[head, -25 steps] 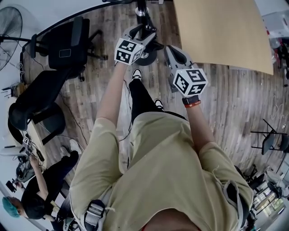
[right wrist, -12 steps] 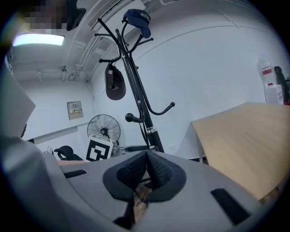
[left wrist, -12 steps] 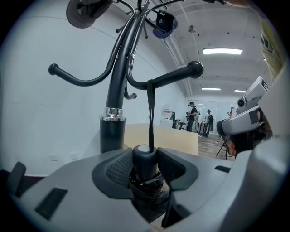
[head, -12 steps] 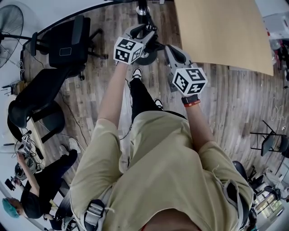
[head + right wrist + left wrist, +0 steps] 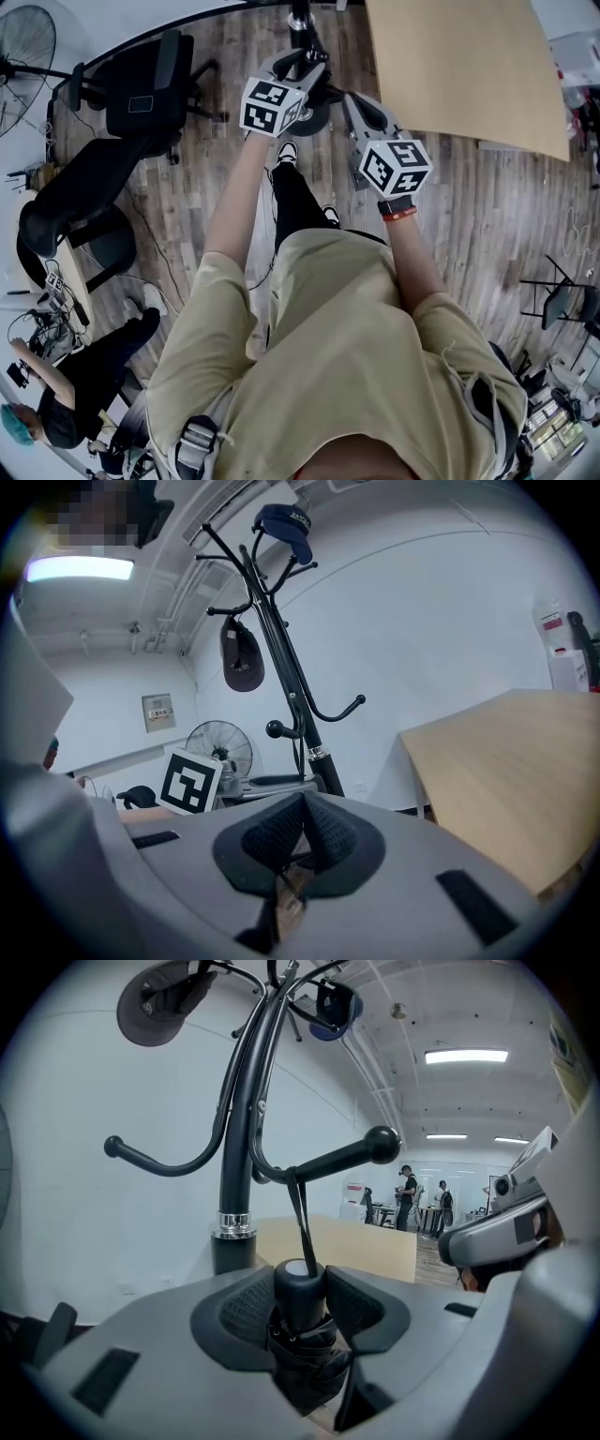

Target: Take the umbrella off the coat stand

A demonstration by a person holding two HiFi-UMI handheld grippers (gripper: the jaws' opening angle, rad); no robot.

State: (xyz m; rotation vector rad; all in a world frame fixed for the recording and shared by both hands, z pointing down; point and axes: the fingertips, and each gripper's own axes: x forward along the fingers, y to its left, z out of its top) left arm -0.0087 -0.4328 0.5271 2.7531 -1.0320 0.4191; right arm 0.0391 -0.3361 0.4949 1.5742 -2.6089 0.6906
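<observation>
Our left hand-held gripper point(image 5: 300, 1283) just closed, clamping the black folded umbrella point(image 5: 302, 1358); its strap point(image 5: 299, 1208) hangs on the black metal coat stand point(image 5: 236, 1147). Our right hand-held gripper point(image 5: 300, 825): pinched together, empty.

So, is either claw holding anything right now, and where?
The left claw has just closed on the folded black umbrella, gripping its round handle; right claw is empty.

Black folded umbrella point(image 5: 300, 1290) hangs upright from coat stand point(image 5: 236, 1147).
</observation>
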